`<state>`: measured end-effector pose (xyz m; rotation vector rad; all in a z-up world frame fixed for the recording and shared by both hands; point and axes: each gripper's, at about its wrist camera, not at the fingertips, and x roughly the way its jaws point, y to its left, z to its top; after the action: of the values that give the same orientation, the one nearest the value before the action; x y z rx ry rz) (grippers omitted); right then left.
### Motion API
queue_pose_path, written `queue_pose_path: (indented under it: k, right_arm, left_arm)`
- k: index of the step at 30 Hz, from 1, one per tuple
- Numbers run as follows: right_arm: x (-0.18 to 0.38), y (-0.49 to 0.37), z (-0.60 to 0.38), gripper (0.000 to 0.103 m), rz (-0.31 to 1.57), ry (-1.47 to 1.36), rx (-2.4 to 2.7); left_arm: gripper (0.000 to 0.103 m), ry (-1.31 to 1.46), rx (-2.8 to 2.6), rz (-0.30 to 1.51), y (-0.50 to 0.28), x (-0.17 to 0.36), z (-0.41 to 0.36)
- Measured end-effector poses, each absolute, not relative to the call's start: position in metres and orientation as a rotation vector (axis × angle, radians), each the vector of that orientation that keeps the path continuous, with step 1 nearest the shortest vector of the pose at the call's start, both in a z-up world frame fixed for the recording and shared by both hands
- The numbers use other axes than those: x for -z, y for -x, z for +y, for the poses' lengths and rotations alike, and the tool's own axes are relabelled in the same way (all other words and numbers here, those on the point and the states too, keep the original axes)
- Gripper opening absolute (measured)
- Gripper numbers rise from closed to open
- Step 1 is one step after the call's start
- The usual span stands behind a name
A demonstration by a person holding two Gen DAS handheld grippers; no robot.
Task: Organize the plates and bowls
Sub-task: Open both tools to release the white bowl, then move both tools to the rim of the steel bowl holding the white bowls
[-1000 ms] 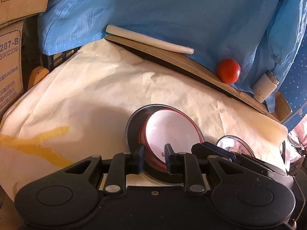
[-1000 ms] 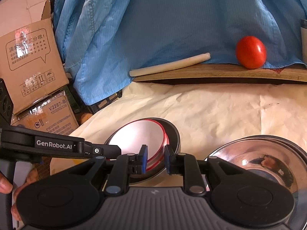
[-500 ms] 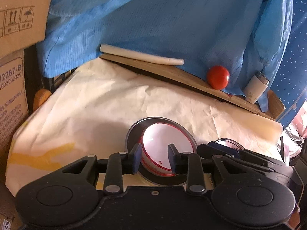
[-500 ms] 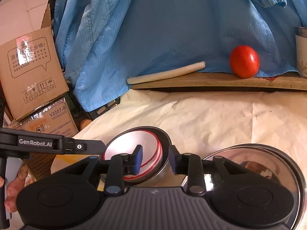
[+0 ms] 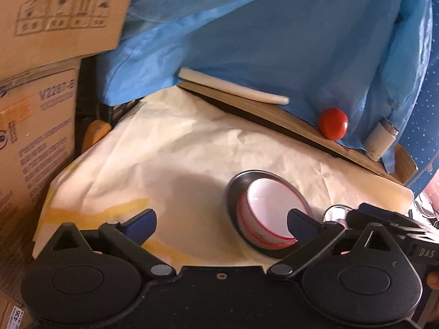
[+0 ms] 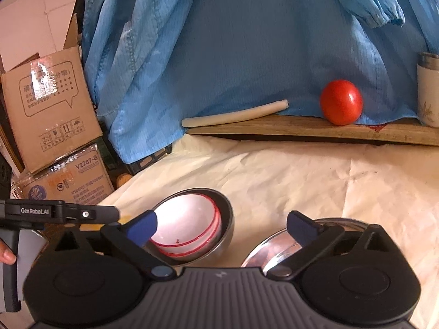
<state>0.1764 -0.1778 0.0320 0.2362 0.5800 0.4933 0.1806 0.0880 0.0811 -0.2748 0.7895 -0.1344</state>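
Red-rimmed white bowls (image 5: 270, 209) sit nested inside a steel bowl (image 5: 247, 178) on the cream paper. My left gripper (image 5: 222, 220) hangs short of them with its jaws opening wide and nothing between them. A second steel bowl (image 5: 336, 211) peeks out behind the other gripper's body at the right. In the right wrist view the white bowls (image 6: 186, 219) and their steel bowl (image 6: 223, 242) lie just past the left finger of my right gripper (image 6: 222, 226), whose jaws are also opening wide, with nothing between them. The second steel bowl (image 6: 274, 249) sits under its right finger.
A wooden board (image 6: 301, 130) at the back carries a tomato (image 6: 341, 105), a white stick (image 6: 236, 115) and a cup (image 6: 428, 93). Blue cloth (image 6: 247, 41) hangs behind. Cardboard boxes (image 5: 33, 126) stand at the left. Cream paper (image 5: 178, 150) covers the table.
Both grippers went from nearly shut to wide open. Both drew back and up from the nested bowls, which now look smaller and farther off.
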Motion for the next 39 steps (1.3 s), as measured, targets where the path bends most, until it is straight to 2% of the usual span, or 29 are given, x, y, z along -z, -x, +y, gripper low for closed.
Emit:
queue_pose_path:
  k: [10, 24, 39]
  right_arm:
    - [-0.038, -0.191, -0.172, 0.103, 0.68, -0.033, -0.479]
    - [-0.041, -0.248, -0.172, 0.103, 0.891, 0.041, -0.468]
    - [-0.023, -0.272, -0.153, 0.103, 0.949, 0.098, -0.496]
  left_arm:
    - [0.102, 0.289, 0.094, 0.904, -0.193, -0.069, 0.1]
    - [0.102, 0.4, 0.028, 1.031, -0.223, -0.053, 0.095]
    - [0.102, 0.355, -0.025, 1.068, -0.23, -0.05, 0.097]
